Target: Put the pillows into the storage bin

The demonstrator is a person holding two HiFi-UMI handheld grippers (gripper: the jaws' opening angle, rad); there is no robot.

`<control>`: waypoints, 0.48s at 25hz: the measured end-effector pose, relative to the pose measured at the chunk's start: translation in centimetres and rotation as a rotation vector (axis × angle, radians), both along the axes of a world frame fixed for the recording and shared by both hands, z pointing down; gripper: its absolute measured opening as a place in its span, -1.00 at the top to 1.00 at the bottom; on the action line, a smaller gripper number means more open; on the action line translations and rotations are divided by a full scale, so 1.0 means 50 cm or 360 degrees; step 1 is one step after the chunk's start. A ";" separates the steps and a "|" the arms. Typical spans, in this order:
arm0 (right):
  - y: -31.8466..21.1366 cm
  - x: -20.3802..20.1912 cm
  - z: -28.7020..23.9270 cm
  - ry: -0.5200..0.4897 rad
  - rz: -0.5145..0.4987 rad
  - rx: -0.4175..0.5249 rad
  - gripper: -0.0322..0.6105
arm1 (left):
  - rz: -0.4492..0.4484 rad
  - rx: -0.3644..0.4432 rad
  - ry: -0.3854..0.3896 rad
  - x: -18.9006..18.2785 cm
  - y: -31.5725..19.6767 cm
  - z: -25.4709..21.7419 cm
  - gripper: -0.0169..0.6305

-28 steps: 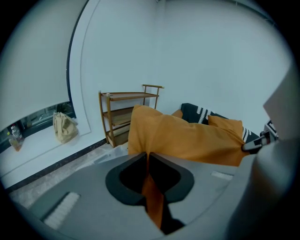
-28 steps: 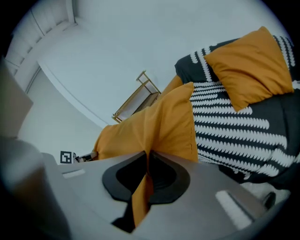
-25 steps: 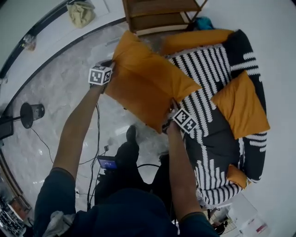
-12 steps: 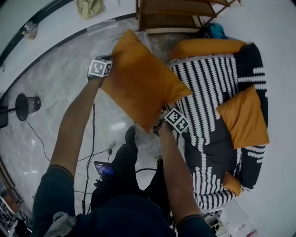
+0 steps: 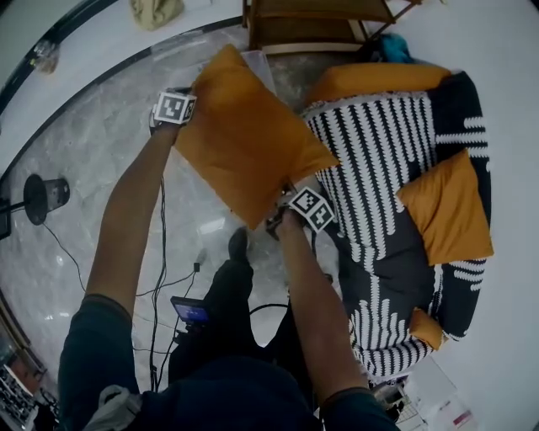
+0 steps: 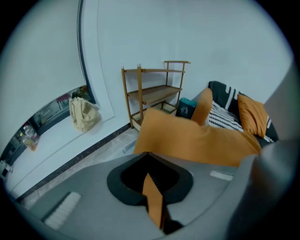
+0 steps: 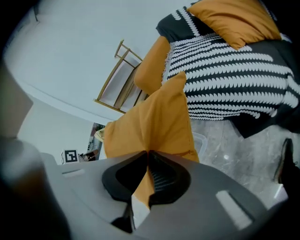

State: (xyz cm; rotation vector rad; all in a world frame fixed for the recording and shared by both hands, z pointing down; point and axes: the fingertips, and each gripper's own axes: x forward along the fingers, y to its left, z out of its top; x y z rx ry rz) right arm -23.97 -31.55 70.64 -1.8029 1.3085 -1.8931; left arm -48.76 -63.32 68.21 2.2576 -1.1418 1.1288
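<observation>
**Tongs.** The left tongs are closed on a fold of orange fabric at the upper left edge of the held pillow. In the left gripper view the fabric stands pinched between the pads of the left tongs. The right tongs are closed on the pillow's lower right corner. In the right gripper view that corner is clamped in the jaws of the right tongs. Both tongs point downward.

**Held pillow.** The pillow hangs stretched between the two tongs, clear of the marble floor. It sits left of the striped cover and in front of the wooden shelf unit.

**Storage bin.** The storage bin is clear plastic and stands on the floor. In the head view only one corner shows past the held pillow's top edge; the pillow covers the rest.

**Remaining pillows.**
- A second orange pillow lies on the right side of the striped cover.
- A long orange pillow lies along its far edge.
- A small orange pillow lies near its lower end.

**Surroundings.** A beige bag rests on the white ledge beyond the floor.
</observation>
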 end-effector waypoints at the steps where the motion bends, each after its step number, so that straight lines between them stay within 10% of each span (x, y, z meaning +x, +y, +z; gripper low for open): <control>1: -0.009 -0.011 0.004 -0.0047 0.0016 0.0024 0.83 | -0.0002 0.0032 0.0031 0.005 -0.013 -0.011 0.95; 12: -0.030 -0.114 0.001 -0.0170 -0.0215 -0.0008 0.85 | 0.0094 0.0109 0.0179 0.072 0.015 -0.066 0.95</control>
